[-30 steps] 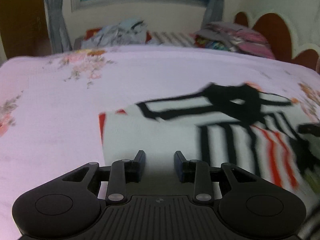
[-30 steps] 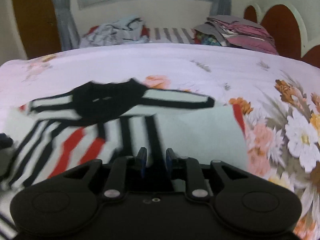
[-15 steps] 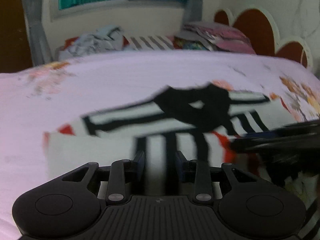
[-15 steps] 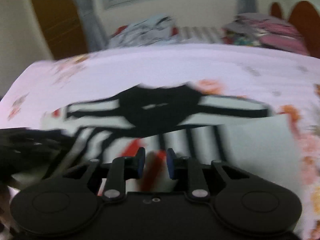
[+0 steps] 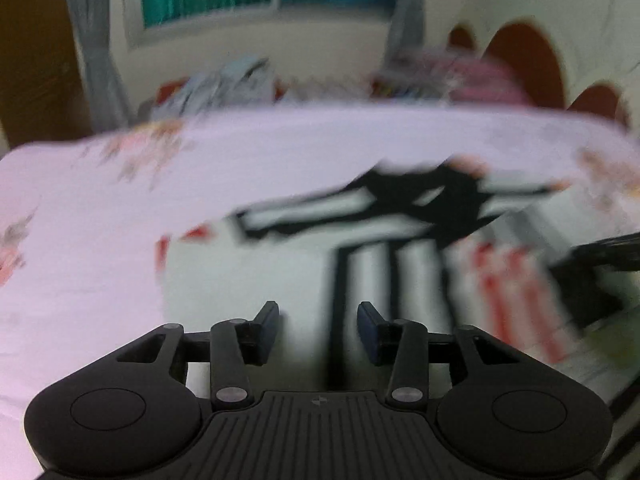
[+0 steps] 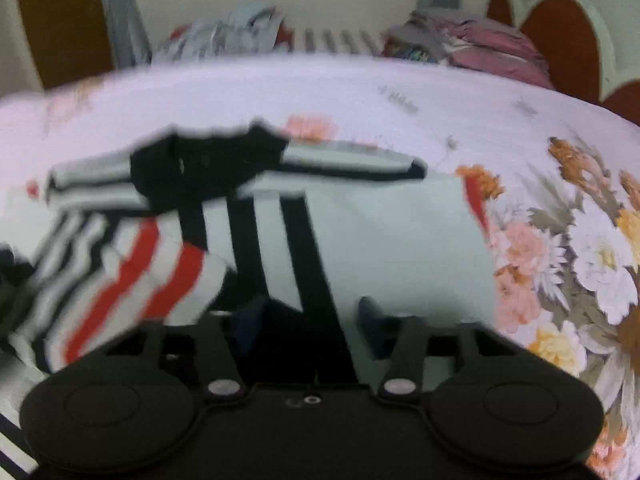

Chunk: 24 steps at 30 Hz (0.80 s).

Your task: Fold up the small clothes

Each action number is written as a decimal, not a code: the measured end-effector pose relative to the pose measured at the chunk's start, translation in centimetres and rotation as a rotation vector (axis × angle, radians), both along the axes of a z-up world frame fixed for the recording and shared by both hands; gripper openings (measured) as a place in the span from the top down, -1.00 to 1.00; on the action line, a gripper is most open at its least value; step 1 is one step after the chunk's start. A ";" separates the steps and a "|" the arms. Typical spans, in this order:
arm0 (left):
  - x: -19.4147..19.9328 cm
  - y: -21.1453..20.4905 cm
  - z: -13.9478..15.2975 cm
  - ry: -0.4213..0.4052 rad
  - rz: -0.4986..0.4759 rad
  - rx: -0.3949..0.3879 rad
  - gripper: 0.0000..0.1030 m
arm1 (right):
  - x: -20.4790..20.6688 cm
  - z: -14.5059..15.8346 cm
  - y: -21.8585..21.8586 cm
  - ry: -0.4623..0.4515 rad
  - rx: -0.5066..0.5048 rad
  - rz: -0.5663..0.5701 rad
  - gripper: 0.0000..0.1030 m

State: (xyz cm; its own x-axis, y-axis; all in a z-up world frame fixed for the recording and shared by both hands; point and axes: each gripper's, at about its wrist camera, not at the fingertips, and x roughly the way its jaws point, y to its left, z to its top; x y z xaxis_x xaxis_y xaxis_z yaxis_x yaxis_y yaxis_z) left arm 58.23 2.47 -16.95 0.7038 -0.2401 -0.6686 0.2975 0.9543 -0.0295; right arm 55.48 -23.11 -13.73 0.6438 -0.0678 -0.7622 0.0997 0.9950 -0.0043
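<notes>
Fingers (image 5: 267, 326) of both grippers, just opening, hover over soft striped shirt (image 6: 400, 240).

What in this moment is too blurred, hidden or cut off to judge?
- Left wrist view: the striped garment is smeared by motion blur, so its fold edges are unreadable.
- Left wrist view: the right gripper is cut off by the right edge; its jaws are unseen there.
- Right wrist view: the garment's near edge is hidden behind the gripper body.
- Both views: the clothes pile is too blurred to identify.
</notes>
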 end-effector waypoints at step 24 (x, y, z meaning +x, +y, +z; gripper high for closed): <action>-3.0 1.0 -2.8 0.094 0.055 0.053 0.17 | -2.7 -2.1 1.3 0.088 -0.046 0.005 0.53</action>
